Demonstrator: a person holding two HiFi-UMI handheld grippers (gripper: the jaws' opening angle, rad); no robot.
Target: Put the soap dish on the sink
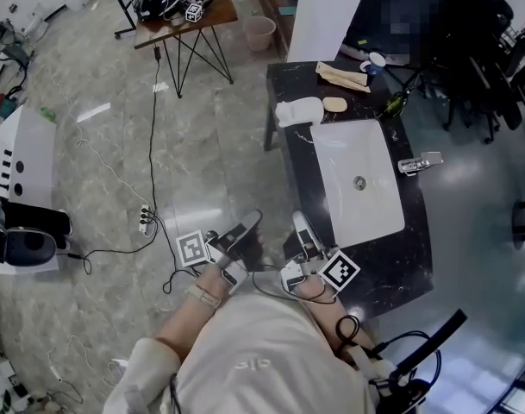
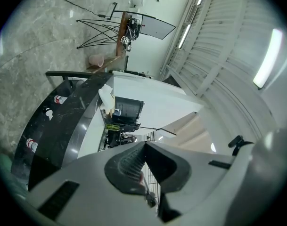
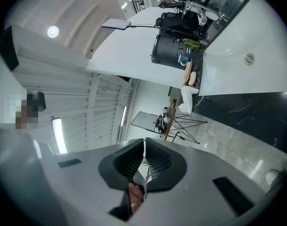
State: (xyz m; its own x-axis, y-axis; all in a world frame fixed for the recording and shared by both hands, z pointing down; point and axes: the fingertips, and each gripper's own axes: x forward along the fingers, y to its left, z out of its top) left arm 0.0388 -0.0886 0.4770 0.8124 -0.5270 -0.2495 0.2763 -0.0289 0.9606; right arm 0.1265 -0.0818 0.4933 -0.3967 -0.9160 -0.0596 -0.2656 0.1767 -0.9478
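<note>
In the head view a white basin (image 1: 370, 210) is set in a black counter (image 1: 391, 266), with a faucet (image 1: 420, 164) on its right. At the counter's far end lie a white soap dish (image 1: 299, 110) and a beige oval soap (image 1: 334, 104). Both show small in the right gripper view, the soap dish (image 3: 187, 98) and the soap (image 3: 192, 79). My left gripper (image 1: 247, 228) and right gripper (image 1: 302, 225) are held side by side at the counter's near end, far from the dish. The left gripper (image 2: 144, 145) and the right gripper (image 3: 144, 140) both have jaws shut on nothing.
A small wire-legged table (image 1: 180, 11) with cables and marker cubes stands at the back, a pink bin (image 1: 259, 33) beside it. A power strip (image 1: 146, 220) and cords lie on the floor. A white machine (image 1: 21, 162) is at left. Black chairs (image 1: 469, 50) crowd the back right.
</note>
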